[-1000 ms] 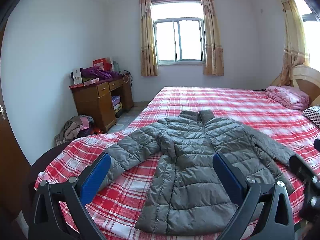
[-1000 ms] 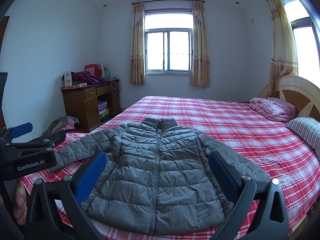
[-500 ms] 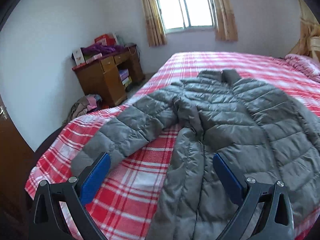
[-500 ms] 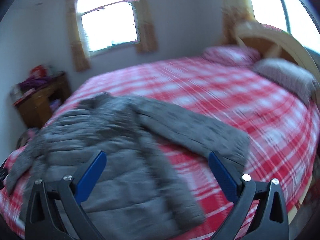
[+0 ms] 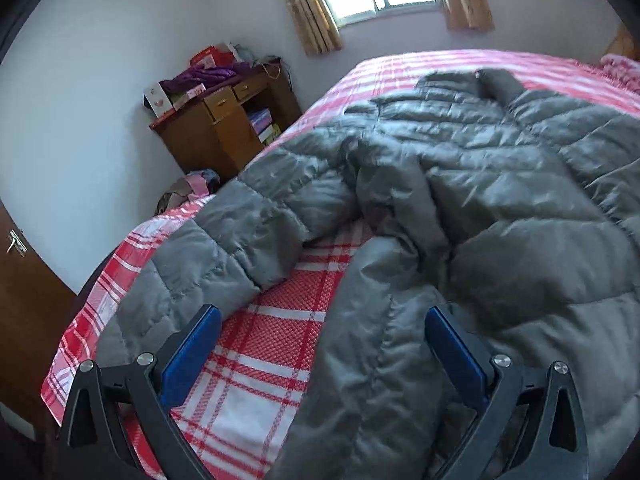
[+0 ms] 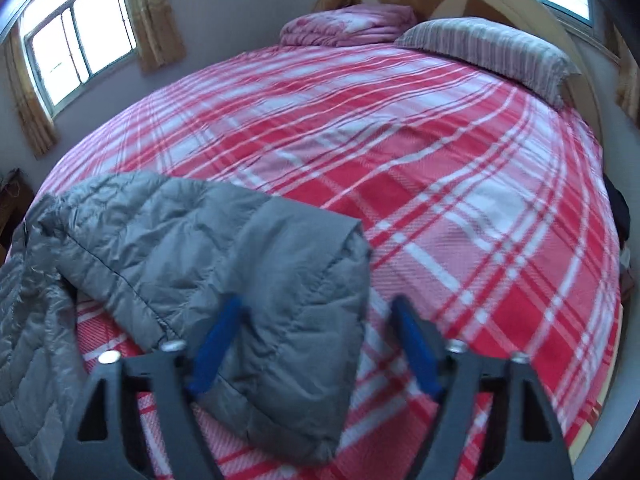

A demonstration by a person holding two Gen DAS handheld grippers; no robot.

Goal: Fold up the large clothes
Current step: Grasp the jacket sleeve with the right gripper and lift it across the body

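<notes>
Grey puffy jacket (image 5: 460, 200) lies flat on the red bed (image 6: 440, 160), and both grippers, left (image 5: 320, 356) and right (image 6: 316, 344), have dropped close over its sleeves, fingers wide and empty, ready to grab.

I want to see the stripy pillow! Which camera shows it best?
The right wrist view. The striped pillow lies in plain sight at the head of the bed, beside the folded pink blanket. The left wrist view shows none of it; it looks at the grey jacket instead.
</notes>
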